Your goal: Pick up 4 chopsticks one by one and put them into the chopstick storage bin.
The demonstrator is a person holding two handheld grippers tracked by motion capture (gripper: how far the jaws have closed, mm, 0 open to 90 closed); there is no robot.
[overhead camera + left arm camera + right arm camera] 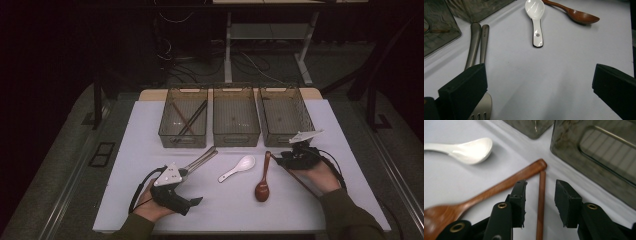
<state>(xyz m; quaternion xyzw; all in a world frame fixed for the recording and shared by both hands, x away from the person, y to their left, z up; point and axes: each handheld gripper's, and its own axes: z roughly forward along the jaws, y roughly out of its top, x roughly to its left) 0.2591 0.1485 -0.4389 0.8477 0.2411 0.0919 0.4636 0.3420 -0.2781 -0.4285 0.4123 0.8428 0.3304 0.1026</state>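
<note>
Between my right tongs a brown chopstick lies on the table, its lower end cut off by the frame; the pads stand narrowly apart, clear of it. From above, the right hand hides most of that stick. At 9 o'clock lies the wooden spoon. My left tongs gape wide, low over the table; one pad covers part of a metal fork.

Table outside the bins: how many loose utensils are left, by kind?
Metal cutlery pieces: 2
White ceramic spoon: 1
Wooden spoon: 1
Wooden chopstick: 1
Total: 5
</note>
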